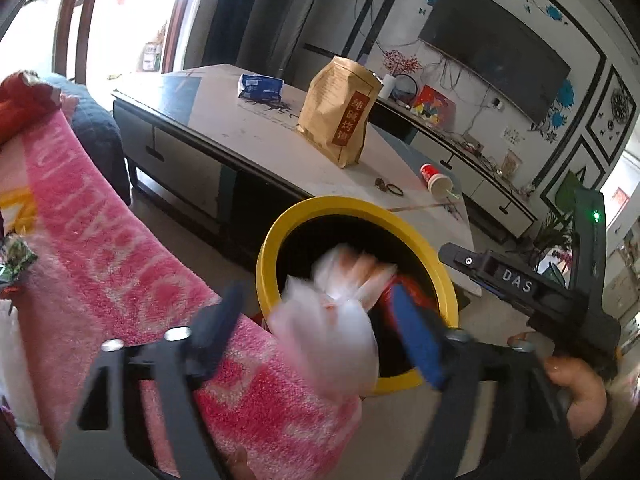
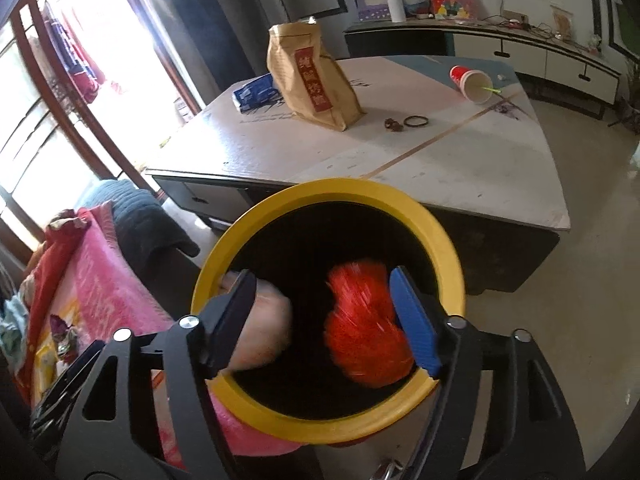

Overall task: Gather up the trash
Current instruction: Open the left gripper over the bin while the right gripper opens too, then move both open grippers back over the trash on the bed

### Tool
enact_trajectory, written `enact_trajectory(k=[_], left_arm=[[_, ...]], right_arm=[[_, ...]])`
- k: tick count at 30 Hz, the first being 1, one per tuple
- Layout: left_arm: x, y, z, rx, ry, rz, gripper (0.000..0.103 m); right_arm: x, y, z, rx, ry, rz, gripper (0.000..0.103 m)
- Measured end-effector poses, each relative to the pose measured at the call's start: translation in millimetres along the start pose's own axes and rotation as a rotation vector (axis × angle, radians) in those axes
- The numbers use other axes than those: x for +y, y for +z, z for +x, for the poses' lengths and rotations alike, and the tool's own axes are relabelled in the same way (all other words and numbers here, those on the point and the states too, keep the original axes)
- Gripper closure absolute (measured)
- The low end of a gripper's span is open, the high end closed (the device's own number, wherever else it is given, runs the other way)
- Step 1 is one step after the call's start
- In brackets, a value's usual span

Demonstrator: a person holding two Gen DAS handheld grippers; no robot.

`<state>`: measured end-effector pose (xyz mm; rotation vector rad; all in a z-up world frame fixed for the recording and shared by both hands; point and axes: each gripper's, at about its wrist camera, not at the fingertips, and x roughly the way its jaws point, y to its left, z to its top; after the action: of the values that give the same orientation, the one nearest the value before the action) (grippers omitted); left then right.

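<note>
Between the spread fingers of the left hand-held gripper (image 1: 316, 336) a white plastic wrapper (image 1: 332, 308) is seen, blurred, over the near rim of the yellow bin (image 1: 448, 288). The pads are not pressed on it; the jaws stand wide apart and the wrapper is judged to be loose and dropping. The right hand-held gripper (image 2: 324, 320) is likewise spread over the bin mouth, with a red wrapper (image 2: 364, 328) blurred just beside its blue pad, apparently not clamped.

Both wrappers are judged light, thin, soft and crinkly, probably slippery film. No damage is expected from a firm pinch. The best hold would be at a bunched or twisted neck, where the film is thickest. The white wrapper's long axis is read as running from about 7 o'clock to 1 o'clock in the left view, with its pinched waist at the middle. The red wrapper's long axis runs roughly from 12 to 5 o'clock in the right view; no clear front end can be told through the blur.

On the worktop (image 2: 480, 168) beyond the bin, further items remain: a brown paper bag (image 2: 312, 76) upright at 12 o'clock, a blue packet (image 2: 256, 92) behind it at 11 o'clock, and a red paper cup (image 2: 470, 82) on its side at 1 o'clock, its mouth toward the camera.
</note>
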<state>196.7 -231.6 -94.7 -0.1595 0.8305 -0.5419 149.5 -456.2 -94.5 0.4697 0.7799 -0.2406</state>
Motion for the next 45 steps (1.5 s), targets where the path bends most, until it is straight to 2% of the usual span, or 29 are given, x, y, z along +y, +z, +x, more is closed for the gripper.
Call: enact_trajectory(k=[3, 7, 17, 26, 28, 45], left_arm=[[0.5, -2.6, -4.7, -0.009, 0.007, -0.003, 0.012], [2.3, -5.1, -16.9, -0.032, 0.029, 0.003, 0.008], [22.2, -4.0, -64.3, -0.135, 0.096, 0.006, 0.008], [44.4, -9.0, -97.1, -0.19, 0.133, -0.043, 0.008], [48.2, -10.1, -102.3, -0.199, 0.137, -0.052, 0.008], [83.8, -18.7, -157.8, -0.302, 0.245, -0.088, 0.008]], right_arm=[[4.1, 0.3, -2.9, -0.016, -0.004, -0.014, 0.034], [13.8, 0.2, -9.7, -0.043, 0.004, -0.049, 0.03], [47.8, -4.5, -30.9, -0.101, 0.049, -0.138, 0.029], [78.8, -14.7, -47.4, -0.142, 0.08, -0.213, 0.028], [84.9, -16.9, -52.6, -0.16, 0.087, -0.223, 0.017], [140.4, -41.9, -91.5, -0.266, 0.203, -0.347, 0.016]])
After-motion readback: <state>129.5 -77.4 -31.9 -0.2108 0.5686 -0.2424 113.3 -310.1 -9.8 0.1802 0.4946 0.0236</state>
